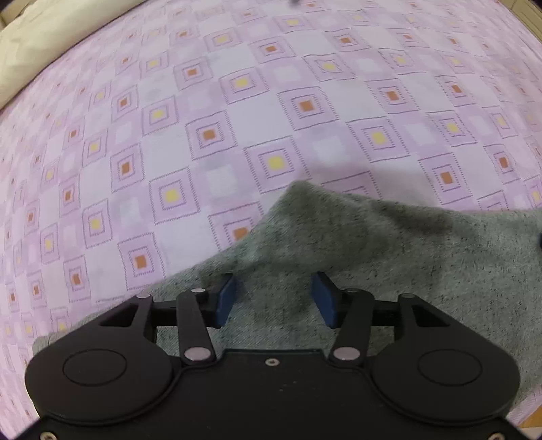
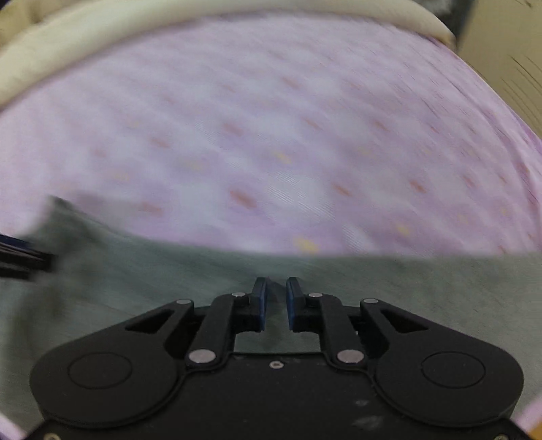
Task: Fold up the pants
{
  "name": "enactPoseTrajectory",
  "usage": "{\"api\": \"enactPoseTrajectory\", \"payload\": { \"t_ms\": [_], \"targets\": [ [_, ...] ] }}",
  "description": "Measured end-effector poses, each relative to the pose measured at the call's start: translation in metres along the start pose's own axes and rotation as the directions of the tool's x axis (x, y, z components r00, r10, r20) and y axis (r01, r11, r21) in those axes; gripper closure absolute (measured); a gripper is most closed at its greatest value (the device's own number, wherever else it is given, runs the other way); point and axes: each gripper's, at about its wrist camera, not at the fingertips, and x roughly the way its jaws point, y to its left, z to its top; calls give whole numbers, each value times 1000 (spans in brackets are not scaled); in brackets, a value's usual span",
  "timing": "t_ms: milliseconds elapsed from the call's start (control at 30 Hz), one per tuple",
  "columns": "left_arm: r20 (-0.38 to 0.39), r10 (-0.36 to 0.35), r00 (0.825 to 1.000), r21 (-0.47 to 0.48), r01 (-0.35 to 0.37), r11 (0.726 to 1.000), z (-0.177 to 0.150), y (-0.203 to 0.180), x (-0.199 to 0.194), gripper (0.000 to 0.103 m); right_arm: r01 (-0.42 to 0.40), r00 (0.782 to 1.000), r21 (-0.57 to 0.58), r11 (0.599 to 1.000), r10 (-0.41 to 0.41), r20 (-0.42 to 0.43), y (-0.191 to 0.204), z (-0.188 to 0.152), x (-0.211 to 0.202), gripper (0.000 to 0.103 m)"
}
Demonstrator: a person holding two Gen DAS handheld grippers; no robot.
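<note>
Grey-green pants (image 1: 389, 243) lie on a pink patterned bedsheet (image 1: 237, 111). In the left wrist view my left gripper (image 1: 273, 287) is open, its blue pads (image 1: 226, 298) wide apart just above the fabric, holding nothing. A corner of the pants (image 1: 301, 189) points away from me. In the blurred right wrist view the pants (image 2: 423, 287) fill the lower part. My right gripper (image 2: 277, 287) hangs over the cloth with its jaws narrowly apart, and no fabric shows between them. Part of the left gripper (image 2: 20, 257) shows at the left edge.
A cream padded bed edge (image 2: 169, 27) runs along the far side of the sheet, also seen in the left wrist view (image 1: 44, 40). Wooden floor (image 1: 532, 423) shows at the lower right corner. A beige wall (image 2: 508, 61) stands at the far right.
</note>
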Motion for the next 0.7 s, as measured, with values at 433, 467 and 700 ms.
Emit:
{"api": "enactPoseTrajectory", "payload": {
  "t_ms": [433, 467, 700],
  "targets": [
    [-14, 110, 994, -46, -111, 993, -1, -20, -8, 41, 142, 967, 205, 968, -180, 181, -176, -30, -65, 70],
    [-18, 125, 992, -53, -126, 991, -1, -25, -10, 42, 163, 963, 209, 964, -201, 178, -195, -29, -65, 69],
    [-51, 225, 973, -89, -229, 969, 5, -49, -8, 43, 232, 946, 221, 947, -273, 177, -287, -5, -47, 65]
  ]
}}
